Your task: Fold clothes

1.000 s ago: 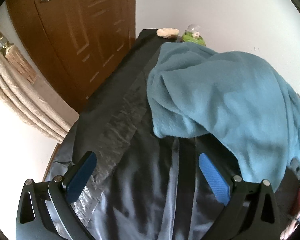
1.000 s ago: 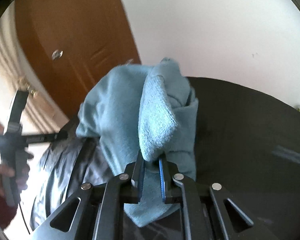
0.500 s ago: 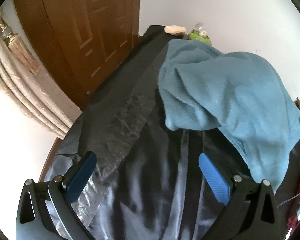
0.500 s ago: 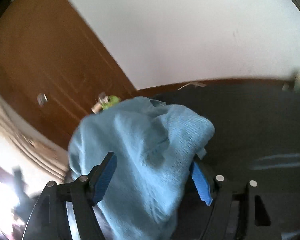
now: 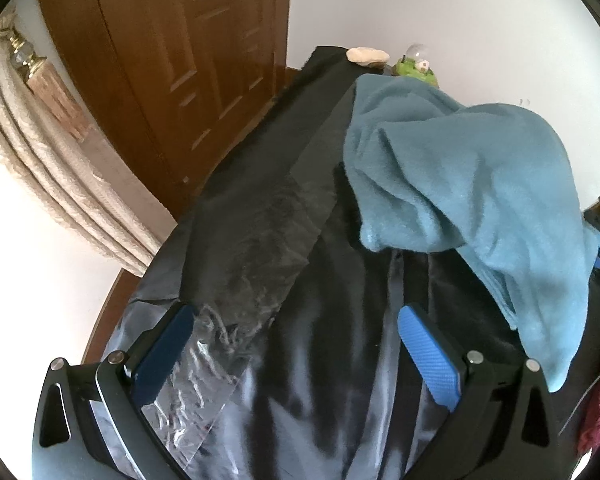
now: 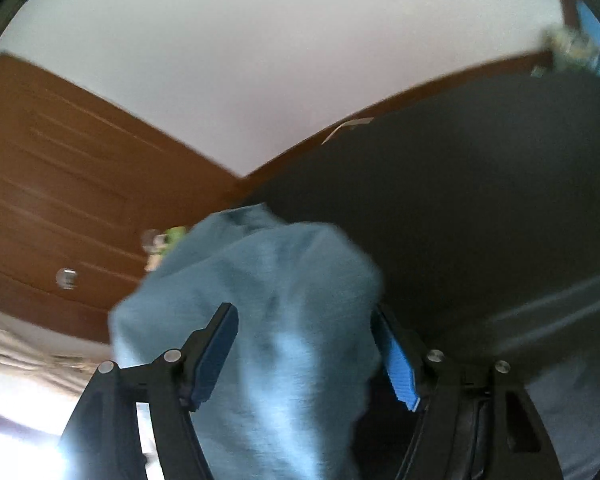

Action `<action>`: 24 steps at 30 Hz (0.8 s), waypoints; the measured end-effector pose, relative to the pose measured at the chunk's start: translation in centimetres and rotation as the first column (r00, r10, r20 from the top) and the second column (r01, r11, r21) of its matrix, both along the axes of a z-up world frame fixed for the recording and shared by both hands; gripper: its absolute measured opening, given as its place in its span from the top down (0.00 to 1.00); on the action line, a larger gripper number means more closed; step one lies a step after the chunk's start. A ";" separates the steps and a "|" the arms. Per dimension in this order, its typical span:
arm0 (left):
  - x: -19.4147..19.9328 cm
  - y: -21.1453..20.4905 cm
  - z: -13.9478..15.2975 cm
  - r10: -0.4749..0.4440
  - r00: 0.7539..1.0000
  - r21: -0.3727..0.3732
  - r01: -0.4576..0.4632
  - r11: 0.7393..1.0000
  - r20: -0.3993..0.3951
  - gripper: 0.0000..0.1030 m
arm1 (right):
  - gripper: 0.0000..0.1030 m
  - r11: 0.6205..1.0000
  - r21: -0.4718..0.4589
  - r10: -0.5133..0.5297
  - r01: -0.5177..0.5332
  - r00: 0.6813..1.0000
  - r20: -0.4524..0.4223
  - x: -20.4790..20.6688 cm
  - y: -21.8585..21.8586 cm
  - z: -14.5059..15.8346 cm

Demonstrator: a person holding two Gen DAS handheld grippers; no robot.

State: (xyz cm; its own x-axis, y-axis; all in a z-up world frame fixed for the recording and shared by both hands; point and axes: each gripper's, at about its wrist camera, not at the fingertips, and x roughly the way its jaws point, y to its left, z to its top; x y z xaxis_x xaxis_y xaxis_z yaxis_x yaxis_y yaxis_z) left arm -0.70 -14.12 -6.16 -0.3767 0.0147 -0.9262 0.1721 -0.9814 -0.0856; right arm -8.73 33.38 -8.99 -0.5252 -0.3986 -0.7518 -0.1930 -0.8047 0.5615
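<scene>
A light blue fleece garment (image 5: pixel 472 184) lies bunched on the dark-covered table (image 5: pixel 260 168), to the right of centre in the left wrist view. My left gripper (image 5: pixel 296 344) is open near the table's front, short of the garment, with nothing between its blue pads. In the blurred right wrist view the same garment (image 6: pixel 268 312) fills the space between the open fingers of my right gripper (image 6: pixel 308 344); its blue pads stand wide apart on either side of the cloth and do not clamp it.
A sheet of clear plastic (image 5: pixel 240 280) lies on the table's left part. A brown wooden door (image 5: pixel 172 60) and a cream curtain (image 5: pixel 40 160) stand to the left. A small green toy (image 5: pixel 416 64) and a beige object (image 5: pixel 368 55) sit at the table's far end.
My right gripper was shut on the blue garment a second ago; it has opened and swung, and the cloth now sits loose between its fingers. The left gripper has drifted slightly.
</scene>
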 end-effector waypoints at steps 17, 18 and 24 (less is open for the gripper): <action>-0.2 0.7 0.6 -0.032 0.999 -0.001 0.032 0.999 -0.001 0.00 | 0.88 0.953 -0.127 0.253 -0.275 0.953 -0.166 -2.2 -1.6 0.9; -0.3 0.5 0.6 -0.026 1.000 0.005 0.026 1.000 0.000 0.00 | 0.88 0.943 -0.117 0.288 -0.312 0.939 -0.186 -1.8 -2.1 1.6; -0.4 1.3 0.5 -0.039 0.999 0.010 0.039 0.999 0.003 0.00 | 0.88 0.923 0.017 0.380 -0.384 0.908 -0.177 -0.9 -4.3 3.0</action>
